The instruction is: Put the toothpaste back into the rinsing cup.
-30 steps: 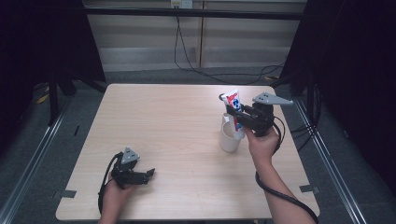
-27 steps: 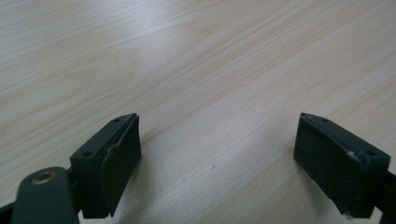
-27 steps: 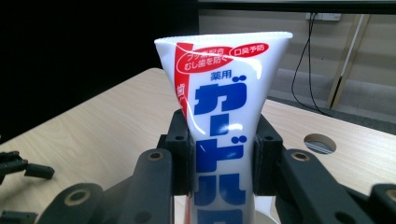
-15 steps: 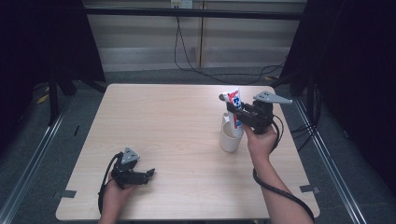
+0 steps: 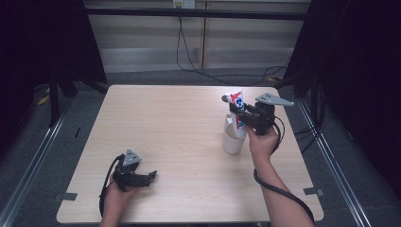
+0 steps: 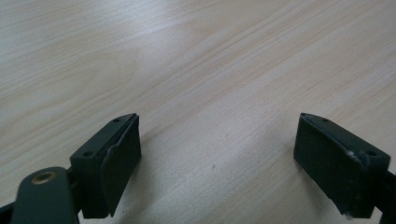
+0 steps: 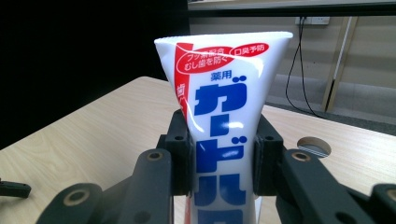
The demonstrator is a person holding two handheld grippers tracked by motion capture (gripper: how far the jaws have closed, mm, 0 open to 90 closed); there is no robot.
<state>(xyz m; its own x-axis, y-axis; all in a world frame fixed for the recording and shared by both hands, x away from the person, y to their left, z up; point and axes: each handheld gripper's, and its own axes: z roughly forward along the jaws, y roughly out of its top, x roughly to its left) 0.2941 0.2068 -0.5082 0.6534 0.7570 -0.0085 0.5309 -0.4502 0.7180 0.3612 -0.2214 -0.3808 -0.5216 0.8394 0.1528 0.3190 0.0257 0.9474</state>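
White toothpaste tube (image 7: 223, 140) | upright, clamped between right tongs (image 7: 223, 161) | above cup (image 5: 233, 139)

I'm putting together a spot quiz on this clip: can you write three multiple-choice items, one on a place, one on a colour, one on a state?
1. Where is the toothpaste tube?
A. Flat on the table's near left corner
B. Upright over the white cup
C. On the floor

2. What colour are the tube's big letters?
A. Blue
B. Green
C. Black

3. How does the left gripper stand?
A. Shut on the tube
B. Shut on the cup
C. Open, with nothing between its jaws

Key: 1 B, the high view shows the tube in the right gripper, lower end at the cup. 2 A, the right gripper view shows blue lettering. 3 C, the left gripper view shows bare table between spread jaws.
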